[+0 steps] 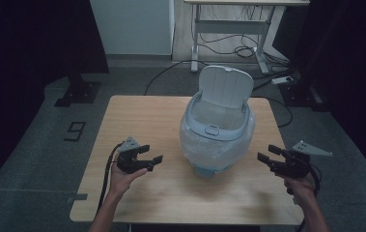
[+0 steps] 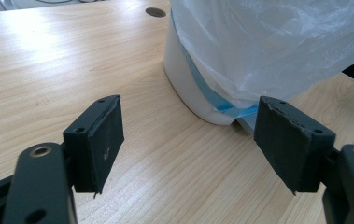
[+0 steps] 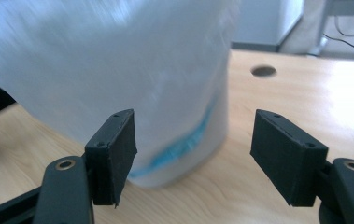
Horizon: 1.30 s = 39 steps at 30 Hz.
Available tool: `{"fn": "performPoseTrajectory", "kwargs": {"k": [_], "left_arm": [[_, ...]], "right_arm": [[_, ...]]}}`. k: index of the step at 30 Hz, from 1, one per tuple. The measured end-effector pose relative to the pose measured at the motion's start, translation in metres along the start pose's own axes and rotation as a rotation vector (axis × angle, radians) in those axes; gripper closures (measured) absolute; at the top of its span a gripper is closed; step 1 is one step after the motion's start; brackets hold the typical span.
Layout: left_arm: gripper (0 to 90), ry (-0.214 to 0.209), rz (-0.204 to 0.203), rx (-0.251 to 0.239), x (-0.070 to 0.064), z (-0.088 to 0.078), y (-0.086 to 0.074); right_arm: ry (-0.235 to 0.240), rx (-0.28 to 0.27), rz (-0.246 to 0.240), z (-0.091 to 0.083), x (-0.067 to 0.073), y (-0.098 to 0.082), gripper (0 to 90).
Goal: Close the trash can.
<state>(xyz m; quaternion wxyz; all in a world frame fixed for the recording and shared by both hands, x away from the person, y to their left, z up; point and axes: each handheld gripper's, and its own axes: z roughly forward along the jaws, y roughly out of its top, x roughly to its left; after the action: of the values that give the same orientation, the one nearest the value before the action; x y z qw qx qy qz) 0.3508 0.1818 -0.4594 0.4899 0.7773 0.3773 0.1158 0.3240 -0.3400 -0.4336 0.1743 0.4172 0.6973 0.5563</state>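
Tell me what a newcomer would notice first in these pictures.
A pale bin lined with a clear plastic bag stands in the middle of the wooden table, its lid flipped up. On either side, the left claw and the right claw point at it with jaws open, holding nothing.

Black claws (image 1: 154, 153), grey three-cornered plates (image 1: 130, 143)
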Motion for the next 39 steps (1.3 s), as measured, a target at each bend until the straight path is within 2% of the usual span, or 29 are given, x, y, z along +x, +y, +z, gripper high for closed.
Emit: {"fn": "performPoseTrajectory", "kwargs": {"k": [9,14,23,31,39], "left_arm": [[24.1,0.005,0.003,0.028,-0.002,0.004,-0.003],[25.7,0.018,-0.010,0.019,-0.001,0.003,-0.003],[25.7,0.018,-0.017,0.024,0.000,0.002,-0.004],[25.7,0.018,-0.016,0.031,0.001,0.001,-0.005],[25.7,0.014,-0.024,0.045,0.001,0.005,-0.007]], "right_arm": [[0.028,-0.028,-0.030,0.006,0.006,0.039,29.8],[0.033,-0.030,-0.048,0.010,0.011,0.057,29.8],[0.036,-0.036,-0.056,0.019,0.016,0.081,29.3],[0.021,-0.010,-0.069,0.035,0.021,0.099,27.9],[0.017,-0.021,-0.076,0.041,0.022,0.117,27.0]]}}
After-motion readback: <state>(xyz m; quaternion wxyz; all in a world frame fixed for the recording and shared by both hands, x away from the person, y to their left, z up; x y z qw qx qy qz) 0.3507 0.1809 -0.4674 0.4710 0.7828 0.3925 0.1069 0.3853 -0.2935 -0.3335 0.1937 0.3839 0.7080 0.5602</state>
